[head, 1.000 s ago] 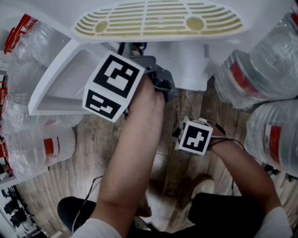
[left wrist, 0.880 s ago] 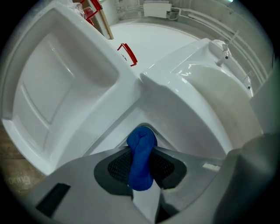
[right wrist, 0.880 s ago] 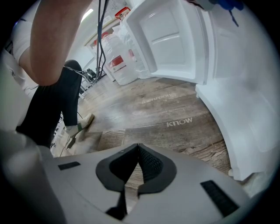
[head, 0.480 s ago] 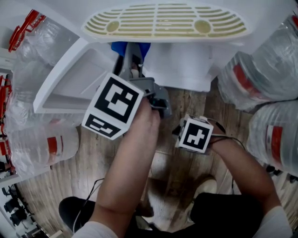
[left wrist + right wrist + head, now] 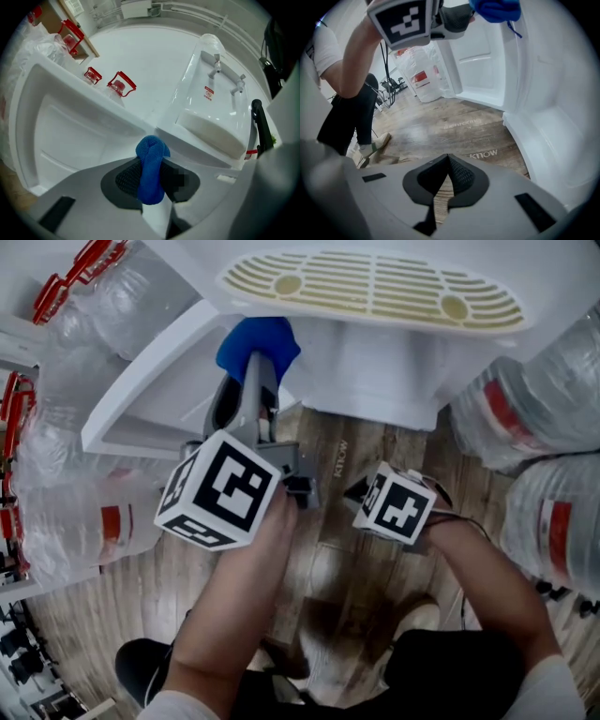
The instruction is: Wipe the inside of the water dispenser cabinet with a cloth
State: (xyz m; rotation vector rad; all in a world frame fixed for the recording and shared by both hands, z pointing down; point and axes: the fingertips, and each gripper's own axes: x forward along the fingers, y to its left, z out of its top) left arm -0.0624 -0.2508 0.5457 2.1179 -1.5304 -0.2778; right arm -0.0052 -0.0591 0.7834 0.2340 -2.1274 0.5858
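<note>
My left gripper (image 5: 255,369) is shut on a blue cloth (image 5: 258,341), which bulges out past the jaw tips. It is held in front of the white water dispenser (image 5: 375,371), just beside the open cabinet door (image 5: 141,399). In the left gripper view the cloth (image 5: 151,168) stands pinched between the dark pads, with the door's inner face (image 5: 70,126) behind it. My right gripper (image 5: 446,159) is shut on nothing and points down at the wooden floor (image 5: 440,131), near the cabinet's white lower edge (image 5: 548,126). Its marker cube (image 5: 394,505) sits right of the left hand.
The yellowish drip grille (image 5: 375,287) juts out above the cabinet opening. Large water bottles crowd the left (image 5: 84,521) and the right (image 5: 553,521). The person's legs and a shoe (image 5: 412,615) are below on the floor. The taps (image 5: 220,70) show in the left gripper view.
My left gripper has drawn back from under the dispenser toward the person, and the blue cloth now shows in front of the opening. The right gripper has shifted only slightly.
</note>
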